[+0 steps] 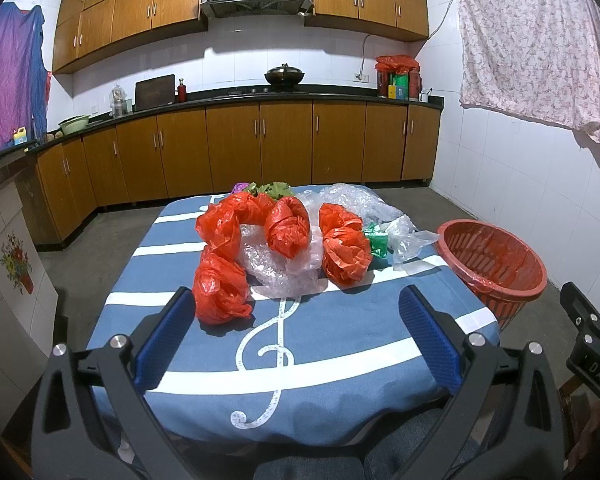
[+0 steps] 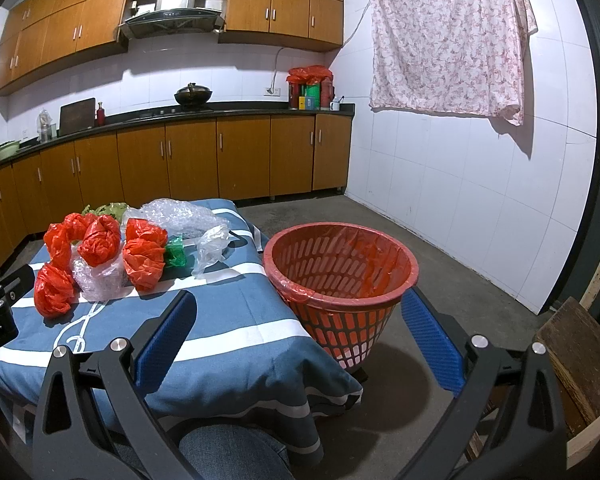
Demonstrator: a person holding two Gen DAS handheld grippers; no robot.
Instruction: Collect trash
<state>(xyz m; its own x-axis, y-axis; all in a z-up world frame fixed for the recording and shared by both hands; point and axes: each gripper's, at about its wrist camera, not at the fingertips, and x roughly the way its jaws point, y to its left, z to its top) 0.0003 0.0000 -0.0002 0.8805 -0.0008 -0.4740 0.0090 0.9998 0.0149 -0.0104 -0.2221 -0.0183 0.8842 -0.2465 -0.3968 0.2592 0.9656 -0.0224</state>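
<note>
Both grippers are held spread wide, nothing grasped. The nearest red bag (image 1: 220, 290) is found on the surface (image 1: 340, 344) just ahead of the left gripper (image 1: 296, 336), toward its left finger; the basket (image 2: 340, 276) is faced by the right gripper (image 2: 300, 340).

— Red plastic bags (image 1: 288, 226) on the table?
— Five crumpled bundles.
— Clear plastic?
— A heap of bubble wrap (image 1: 278, 268) and clear bags (image 1: 408, 238); separate pieces cannot be told apart.
— Green items?
— One green wrapper (image 1: 378, 240), one leafy bunch (image 1: 270, 189) at the far edge.
— Baskets?
— One red basket (image 2: 342, 270), lined.
— Grippers?
— Two: left gripper (image 1: 296, 332), right gripper (image 2: 298, 336).
</note>
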